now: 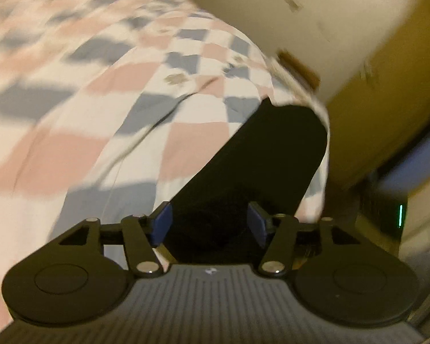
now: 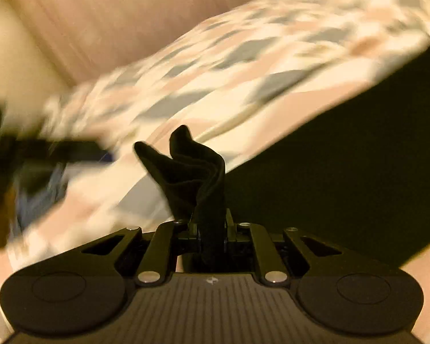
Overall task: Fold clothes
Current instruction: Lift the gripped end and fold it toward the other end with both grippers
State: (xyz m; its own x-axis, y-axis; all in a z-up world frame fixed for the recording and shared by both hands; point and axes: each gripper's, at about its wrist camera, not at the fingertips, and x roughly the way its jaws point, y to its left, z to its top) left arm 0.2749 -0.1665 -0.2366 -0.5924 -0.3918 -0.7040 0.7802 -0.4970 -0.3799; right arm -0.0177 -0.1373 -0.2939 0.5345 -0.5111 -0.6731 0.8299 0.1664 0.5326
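Garment: a black, soft, matte piece of cloth point(image 1: 261, 154); in the left wrist view it runs as a flat dark band from the lower centre of the frame up toward the right, lying over the bed's edge. What kind of garment it is cannot be told.

Surface: a bed cover of white fabric checked with pink and grey-blue squares point(image 1: 106, 106), filling the left and centre of the left wrist view and the upper half of the right wrist view; both views are smeared by motion blur.

Left gripper point(image 1: 210, 226): released, its blue-padded fingers point(image 1: 162, 223) standing wide apart on either side of the black cloth, which passes between them unpinched. I judge it is lined up to take hold of this end.

Right gripper point(image 2: 210, 233): clenched on a bunched fold of the black cloth, which rises from the jaws in a crumpled tuft at the centre of the frame. Gathered so, the hold looks secure enough for lifting or dragging.

Step in hand: probably spreading or lifting the garment by two ends before any fold is laid.

Background: a cream-coloured cabinet or wall panel point(image 1: 315, 23) at the upper right of the left wrist view.
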